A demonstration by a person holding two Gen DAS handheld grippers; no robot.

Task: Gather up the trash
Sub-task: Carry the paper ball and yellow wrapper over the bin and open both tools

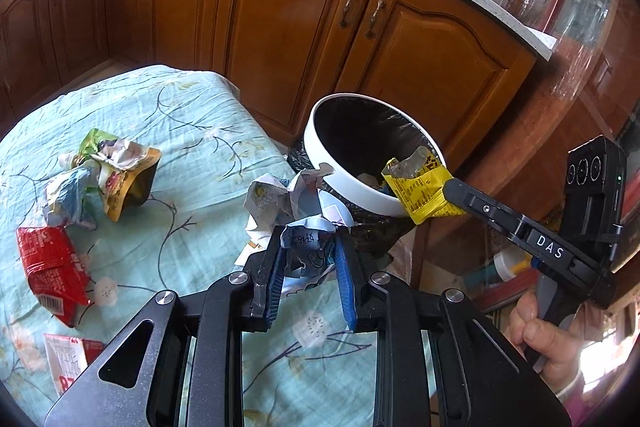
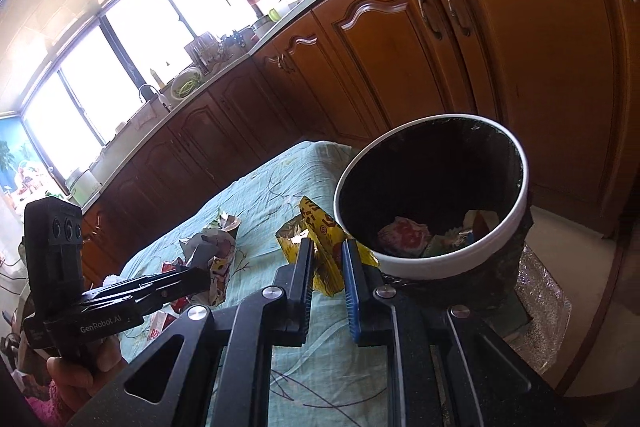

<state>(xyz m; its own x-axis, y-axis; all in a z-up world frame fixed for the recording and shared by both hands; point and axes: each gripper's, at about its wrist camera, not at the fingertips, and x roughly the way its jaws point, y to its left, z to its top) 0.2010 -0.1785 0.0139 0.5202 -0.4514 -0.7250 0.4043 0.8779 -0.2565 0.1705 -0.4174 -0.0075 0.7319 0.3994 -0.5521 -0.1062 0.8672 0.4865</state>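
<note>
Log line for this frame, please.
left gripper: shut on crumpled paper | right gripper: shut on yellow wrapper | bin: beside table

Each wrist view looks steeply down along its claw; both share the bin [image 1: 352, 187] [image 2: 432, 263], close ahead.

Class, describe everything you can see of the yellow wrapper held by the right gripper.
The yellow wrapper is a crumpled, glossy packet with black and red print and a torn, silvery inside. The right gripper, shut on it, pinches its lower part between the pads. It hangs above the table's edge, its torn top at the white rim of the trash bin, not yet dropped in.
</note>
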